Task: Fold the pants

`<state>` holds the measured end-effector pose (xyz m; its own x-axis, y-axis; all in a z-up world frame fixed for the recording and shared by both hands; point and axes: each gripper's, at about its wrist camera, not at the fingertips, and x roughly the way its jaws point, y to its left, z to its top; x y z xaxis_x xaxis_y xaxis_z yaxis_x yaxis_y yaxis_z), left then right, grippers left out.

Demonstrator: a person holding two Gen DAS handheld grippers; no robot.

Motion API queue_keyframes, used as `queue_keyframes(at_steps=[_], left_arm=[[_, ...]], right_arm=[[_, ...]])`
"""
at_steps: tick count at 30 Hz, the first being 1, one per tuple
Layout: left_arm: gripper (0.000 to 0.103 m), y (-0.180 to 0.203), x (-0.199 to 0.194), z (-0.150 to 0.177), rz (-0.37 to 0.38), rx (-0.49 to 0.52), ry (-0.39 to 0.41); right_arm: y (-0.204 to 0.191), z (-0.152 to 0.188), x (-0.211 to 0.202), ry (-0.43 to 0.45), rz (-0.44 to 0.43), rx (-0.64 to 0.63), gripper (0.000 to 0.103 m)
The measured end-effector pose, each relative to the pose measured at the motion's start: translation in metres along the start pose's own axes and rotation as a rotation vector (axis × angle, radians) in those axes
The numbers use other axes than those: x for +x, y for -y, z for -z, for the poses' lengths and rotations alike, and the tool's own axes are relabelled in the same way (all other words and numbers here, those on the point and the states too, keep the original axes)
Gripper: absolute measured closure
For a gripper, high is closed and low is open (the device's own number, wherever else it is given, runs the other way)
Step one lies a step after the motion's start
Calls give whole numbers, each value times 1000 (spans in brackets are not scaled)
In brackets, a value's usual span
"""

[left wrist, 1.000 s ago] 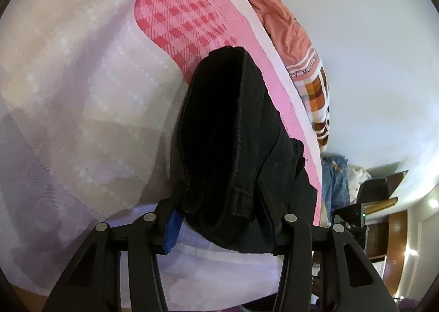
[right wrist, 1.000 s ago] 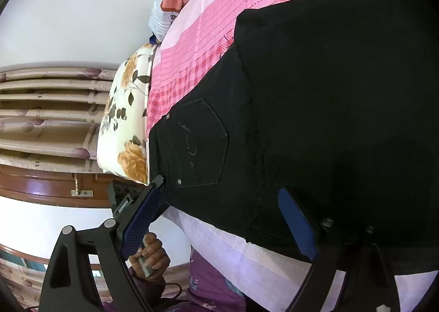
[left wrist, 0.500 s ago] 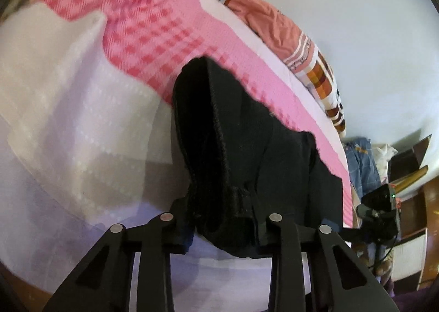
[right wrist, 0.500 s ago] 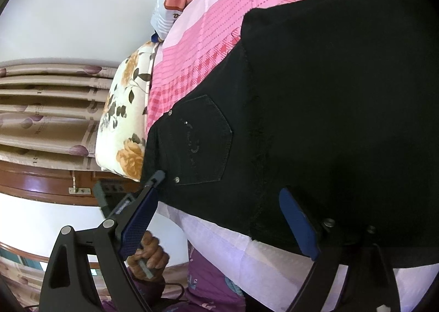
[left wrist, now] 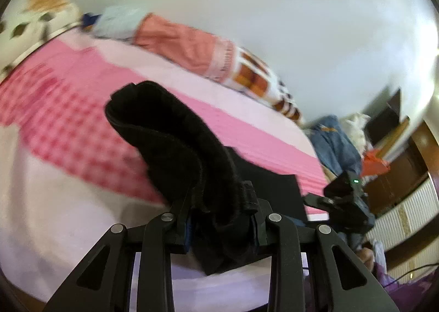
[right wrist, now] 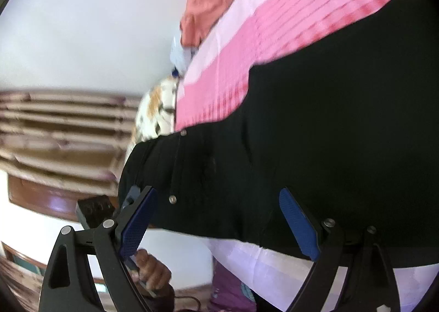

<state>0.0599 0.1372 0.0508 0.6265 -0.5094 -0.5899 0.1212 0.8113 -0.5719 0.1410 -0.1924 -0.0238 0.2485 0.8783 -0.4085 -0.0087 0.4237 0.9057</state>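
The black pants lie on a pink and white bed sheet. My left gripper is shut on the waist end of the pants, which it holds bunched and raised off the bed. In the right wrist view my right gripper is open, its blue pads apart at the near edge of the pants, touching nothing I can see. The left gripper's body and the hand holding it show at lower left there.
A rolled salmon and checked blanket lies along the white wall. A floral pillow is at the bed's head. Jeans and clothes pile beyond the bed's foot. Wooden furniture stands at right. Striped curtains hang at left.
My left gripper has closed on the waist end, lifted it off the sheet and tilted up toward the wall. The right gripper has stayed open and shifted slightly along the pants' edge.
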Motion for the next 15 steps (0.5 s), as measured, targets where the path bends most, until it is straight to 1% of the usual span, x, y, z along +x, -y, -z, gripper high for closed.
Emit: queue_keyframes(at_steps=[3,6,8,10,12,14,15], left_arm=[[72,39,18,-7,60,56,-16],[72,83,46,-8,128,116,-50],[72,116,75,-4,188,156,-97],[72,142,100,2,227,187,-136],[72,169,134,13,275,216,-196],[72,187,168,26,315,250,-255],[72,194,186,33,318,276,-293]], right_arm=[[19,-12,-29,52,-52,61,14],[41,-21,-56,96,-91,115,15],[58,-25,-76,128,-108,148,14],[76,-27,-92,141,-134,181,13],[96,-30,-109,160,-198,235,12],[115,-31,-119,179,-257,284,7],[125,-32,-124,184,-286,311,5]])
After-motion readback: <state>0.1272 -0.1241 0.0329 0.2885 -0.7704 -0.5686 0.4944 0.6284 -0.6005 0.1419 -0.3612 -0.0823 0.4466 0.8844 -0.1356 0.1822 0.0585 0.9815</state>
